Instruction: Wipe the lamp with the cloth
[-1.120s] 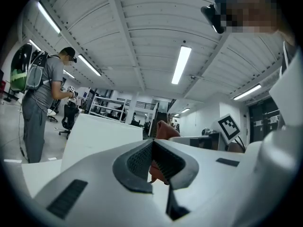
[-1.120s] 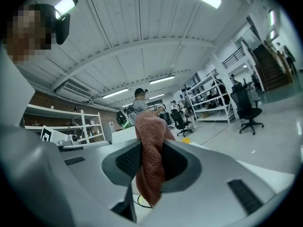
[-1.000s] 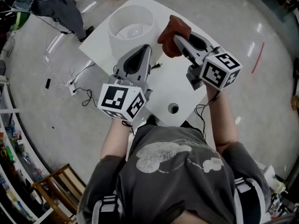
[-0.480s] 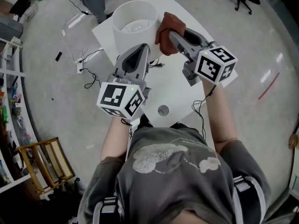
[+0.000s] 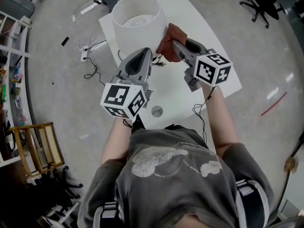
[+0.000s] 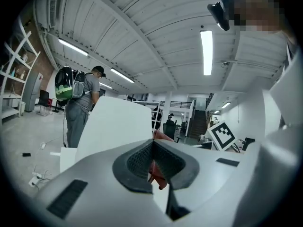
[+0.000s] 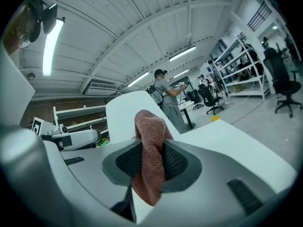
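Lamp (image 5: 135,20) wipe: cloth (image 5: 167,36) sits just beside it, contact unclear.
Right tongs (image 5: 174,44) clamped on cloth, left tongs (image 5: 148,51) closed on nothing; press lightly, sweep around, avoid tipping.

Glossy grey floor (image 5: 57,103), white table (image 5: 206,32), wooden chair (image 5: 35,144), black office chair (image 5: 263,4).

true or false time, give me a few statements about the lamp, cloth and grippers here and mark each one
1. The right gripper holds a reddish-brown cloth. True.
2. The left gripper grips the lamp. False: its jaws are together on nothing.
3. The lamp has a black shade. False: the shade is white.
4. The lamp stands on a white table. True.
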A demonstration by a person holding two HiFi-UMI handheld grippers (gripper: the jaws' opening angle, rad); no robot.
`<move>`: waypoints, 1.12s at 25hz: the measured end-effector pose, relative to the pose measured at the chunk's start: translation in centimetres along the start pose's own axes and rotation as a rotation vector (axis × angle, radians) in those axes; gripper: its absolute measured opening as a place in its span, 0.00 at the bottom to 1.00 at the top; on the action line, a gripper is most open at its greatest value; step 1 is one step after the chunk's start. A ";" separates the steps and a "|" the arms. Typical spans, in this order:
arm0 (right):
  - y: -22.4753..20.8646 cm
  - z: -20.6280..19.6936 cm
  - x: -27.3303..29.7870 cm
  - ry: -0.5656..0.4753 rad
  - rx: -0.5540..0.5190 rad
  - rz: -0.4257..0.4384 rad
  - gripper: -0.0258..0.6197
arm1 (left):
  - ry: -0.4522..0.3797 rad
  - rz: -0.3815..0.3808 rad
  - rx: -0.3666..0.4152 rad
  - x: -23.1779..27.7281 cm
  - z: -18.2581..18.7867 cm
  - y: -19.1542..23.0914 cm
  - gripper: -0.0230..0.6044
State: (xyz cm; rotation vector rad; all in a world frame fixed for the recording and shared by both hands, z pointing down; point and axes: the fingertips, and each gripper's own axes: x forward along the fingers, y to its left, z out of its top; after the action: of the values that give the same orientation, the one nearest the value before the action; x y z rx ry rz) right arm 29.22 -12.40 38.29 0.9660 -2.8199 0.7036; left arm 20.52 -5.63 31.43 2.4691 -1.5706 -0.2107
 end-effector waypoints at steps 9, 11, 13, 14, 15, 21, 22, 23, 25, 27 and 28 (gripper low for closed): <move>-0.5 1.7 -0.4 -0.043 -0.021 0.031 0.18 | -0.035 0.034 0.023 -1.1 0.6 -0.6 0.05; -0.4 3.9 -0.4 -0.065 -0.051 0.059 0.18 | -0.056 0.045 0.036 -0.3 1.7 -0.8 0.05; -0.6 6.2 0.1 -0.079 -0.079 0.083 0.18 | -0.072 0.056 0.043 0.9 2.8 -0.8 0.05; -0.6 7.2 0.5 -0.085 -0.091 0.091 0.18 | -0.078 0.060 0.047 1.3 3.3 -0.7 0.05; -0.4 8.0 1.0 -0.091 -0.101 0.098 0.18 | -0.084 0.063 0.052 1.4 3.7 -0.6 0.05; 0.1 10.2 3.2 -0.108 -0.159 0.113 0.18 | -0.100 0.085 0.061 1.3 4.5 0.1 0.05; 0.0 10.1 3.5 -0.102 -0.164 0.111 0.18 | -0.096 0.087 0.058 1.3 4.3 0.3 0.05; -0.2 9.9 3.8 -0.098 -0.162 0.107 0.18 | -0.092 0.088 0.055 1.2 4.2 0.5 0.05; -0.7 9.3 4.1 -0.092 -0.143 0.100 0.18 | -0.082 0.090 0.051 1.1 3.9 0.7 0.05; -1.6 8.5 4.2 -0.081 -0.115 0.084 0.18 | -0.067 0.091 0.043 1.2 3.3 0.8 0.05; -2.2 8.1 4.2 -0.071 -0.102 0.074 0.18 | -0.056 0.091 0.036 1.3 2.9 0.8 0.05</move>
State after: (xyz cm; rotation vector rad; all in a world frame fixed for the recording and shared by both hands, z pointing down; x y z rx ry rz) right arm 27.77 -19.94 32.91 0.8922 -2.9338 0.5373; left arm 19.69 -7.40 28.79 2.4312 -1.7199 -0.2414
